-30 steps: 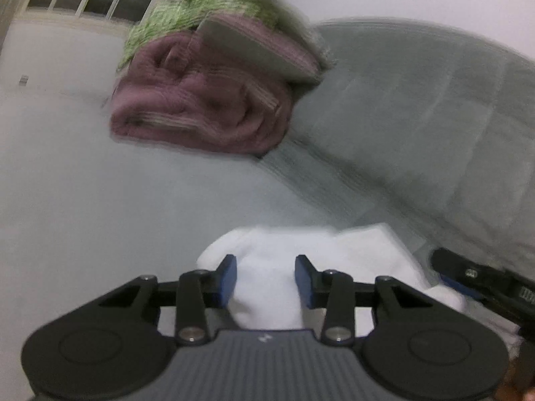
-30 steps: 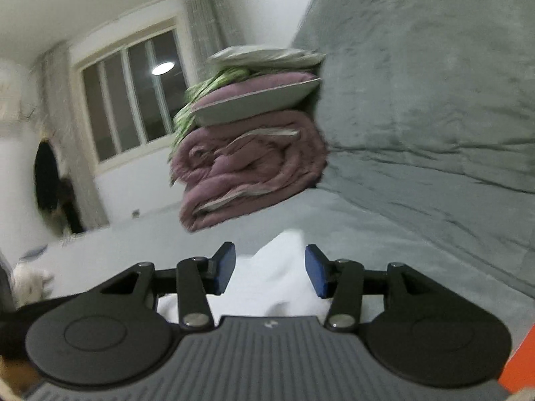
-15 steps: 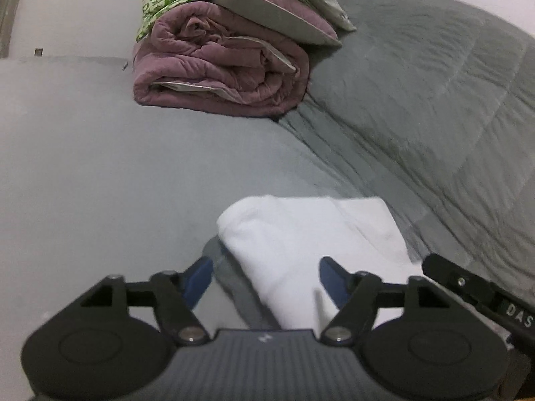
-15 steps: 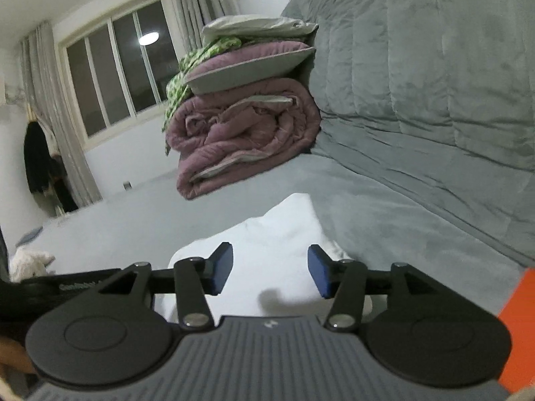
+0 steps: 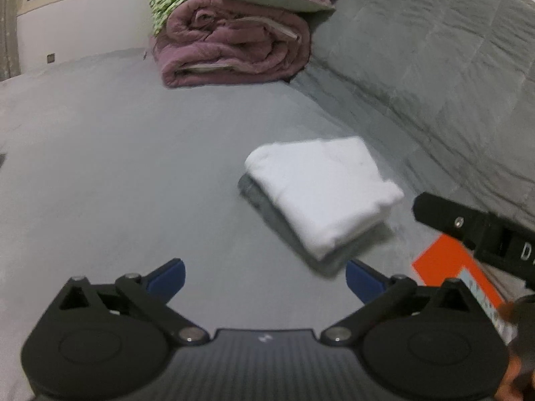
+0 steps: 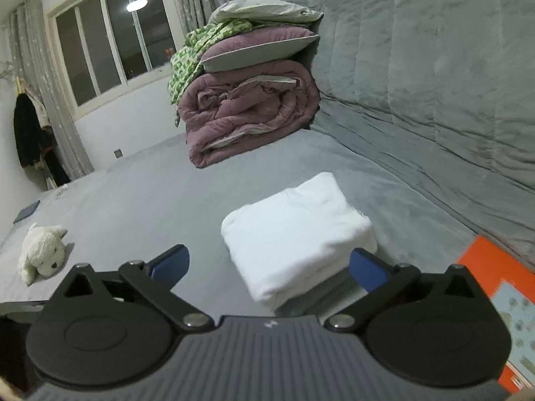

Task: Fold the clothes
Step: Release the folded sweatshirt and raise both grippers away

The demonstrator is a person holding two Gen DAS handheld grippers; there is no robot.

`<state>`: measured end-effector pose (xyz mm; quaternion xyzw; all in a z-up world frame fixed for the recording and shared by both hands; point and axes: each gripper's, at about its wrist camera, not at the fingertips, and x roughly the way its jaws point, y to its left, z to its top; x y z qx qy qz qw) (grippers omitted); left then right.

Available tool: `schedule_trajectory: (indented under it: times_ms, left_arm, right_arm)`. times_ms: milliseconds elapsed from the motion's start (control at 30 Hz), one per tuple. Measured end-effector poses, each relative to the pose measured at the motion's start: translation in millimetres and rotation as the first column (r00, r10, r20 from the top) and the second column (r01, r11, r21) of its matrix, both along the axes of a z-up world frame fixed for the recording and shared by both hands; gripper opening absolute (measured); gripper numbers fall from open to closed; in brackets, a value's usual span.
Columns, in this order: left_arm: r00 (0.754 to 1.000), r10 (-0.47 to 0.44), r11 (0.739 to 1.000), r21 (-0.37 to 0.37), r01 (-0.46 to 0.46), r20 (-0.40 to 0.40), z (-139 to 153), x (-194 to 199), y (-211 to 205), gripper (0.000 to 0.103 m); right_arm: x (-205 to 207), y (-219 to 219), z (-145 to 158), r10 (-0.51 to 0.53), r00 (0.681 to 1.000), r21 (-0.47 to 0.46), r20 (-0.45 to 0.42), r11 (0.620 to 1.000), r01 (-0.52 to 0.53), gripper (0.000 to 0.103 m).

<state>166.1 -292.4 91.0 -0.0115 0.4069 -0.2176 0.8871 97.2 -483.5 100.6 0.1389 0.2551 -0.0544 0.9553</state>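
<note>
Ahead of both tongs: white garment (image 5: 321, 197) lies on the grey bed (image 5: 133, 173) as a compact rectangular bundle, several layers thick, edges roughly squared.
Left tongs (image 5: 264, 279): spread wide, pinching nothing; bundle sits just beyond them, off toward the right finger, not touching.
Right tongs (image 6: 269, 264): spread wide too, empty; bundle's near edge lies between the blue fingertips but clear of both.
Task thing's state: already lies folded, flat on the bed, w/ the near right corner a bit ragged where layers peek out.
Step in hand (judgement): looks like the let-go after a fold, both tongs open & hanging short of the cloth. Whether it gets one more tidy-up or is done, pics don't settle.
Next move calls for: if any touch-up, a light pinch at the loose corner w/o dragging the stack, since soft layers will slide apart easily. No other unfolded clothes in view, so can't say what comes after.
Beyond the bundle: rolled purple quilt (image 6: 250, 113) w/ pillows on top, well apart from the tongs.
Far left of right tongs: white plush toy (image 6: 41, 252).
Right of right tongs: orange box (image 6: 501, 290), near, not in the way.
</note>
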Motion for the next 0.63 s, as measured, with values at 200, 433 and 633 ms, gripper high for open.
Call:
schedule_trajectory:
  times_ms: [200,433,633]
  left_arm:
    - [1.000,0.016,0.999,0.042,-0.015,-0.026,15.6,-34.0,23.2,0.102]
    - [0.999,0.040,0.997,0.062,-0.039,-0.025,28.1,-60.3,45.9,0.102]
    - [0.998,0.053,0.997,0.063,-0.052,-0.015,31.5,-63.9,57.0,0.102]
  right_arm:
    - [-30.7,20.6,14.5,-0.072,0.994,0.005,-0.085,0.997,0.073,0.103]
    - [-51.9,37.9,22.8,-0.071,0.991,-0.004,-0.115,0.997,0.071,0.103]
    - [-57.7,48.7,26.5,-0.069,0.992,-0.009,-0.110,0.998,0.069,0.103]
